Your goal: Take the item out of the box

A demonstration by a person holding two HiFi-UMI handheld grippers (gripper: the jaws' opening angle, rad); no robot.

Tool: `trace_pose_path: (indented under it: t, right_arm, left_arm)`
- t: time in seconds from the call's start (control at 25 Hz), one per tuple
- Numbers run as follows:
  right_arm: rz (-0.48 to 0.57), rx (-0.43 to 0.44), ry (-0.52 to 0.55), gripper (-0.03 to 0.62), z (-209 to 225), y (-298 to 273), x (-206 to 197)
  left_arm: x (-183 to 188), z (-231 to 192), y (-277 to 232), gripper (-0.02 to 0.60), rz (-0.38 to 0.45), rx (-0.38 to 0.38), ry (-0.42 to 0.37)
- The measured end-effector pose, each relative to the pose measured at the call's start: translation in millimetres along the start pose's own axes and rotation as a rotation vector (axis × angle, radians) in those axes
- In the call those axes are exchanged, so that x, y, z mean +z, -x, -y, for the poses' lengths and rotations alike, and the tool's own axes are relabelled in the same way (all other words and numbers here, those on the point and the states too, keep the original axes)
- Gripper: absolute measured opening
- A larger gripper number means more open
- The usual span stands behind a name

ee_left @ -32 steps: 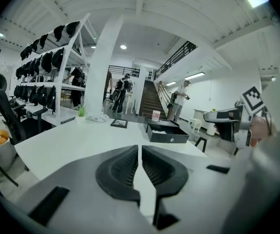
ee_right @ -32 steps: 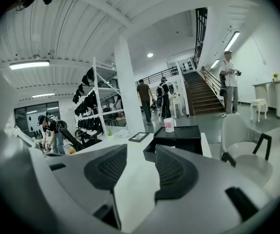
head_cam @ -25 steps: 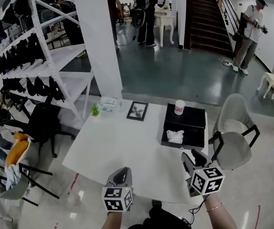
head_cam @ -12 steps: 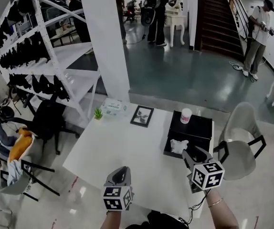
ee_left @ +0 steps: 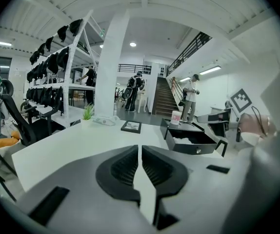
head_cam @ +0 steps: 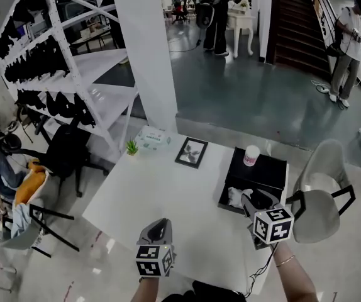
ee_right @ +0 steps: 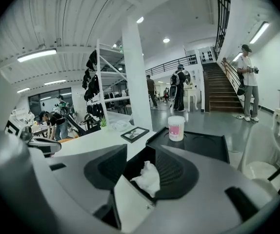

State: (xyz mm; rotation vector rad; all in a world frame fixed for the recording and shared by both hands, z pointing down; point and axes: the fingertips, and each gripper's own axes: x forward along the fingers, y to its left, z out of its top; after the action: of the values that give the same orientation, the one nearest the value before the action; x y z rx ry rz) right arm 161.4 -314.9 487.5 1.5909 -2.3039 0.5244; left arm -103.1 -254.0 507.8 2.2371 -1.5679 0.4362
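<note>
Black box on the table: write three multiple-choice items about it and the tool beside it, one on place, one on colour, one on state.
1. Where does the pink-and-white cup stand?
A) beside the small plant
B) on the black box
C) on the chair

2. What colour is the crumpled item in the box?
A) white
B) green
C) orange

3. How is the right tool?
A) shut on the cup
B) shut on the picture frame
C) jaws apart, gripping nothing

Answers: B, the cup stands on the box's flat far part; A, the item shows white against the black inside; C, the right gripper view shows a wide gap between the jaws, with the pads touching nothing.
</note>
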Motion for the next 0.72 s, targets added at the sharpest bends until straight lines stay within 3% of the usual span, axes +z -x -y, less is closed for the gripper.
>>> trace_pose_path:
  t: [0.72]
  right_arm:
    - [-0.231,0.09,0.117,0.186,5,-80,-43]
  left_arm:
    - [-9,-17,-25,0.023,-0.045,0.039,0.04]
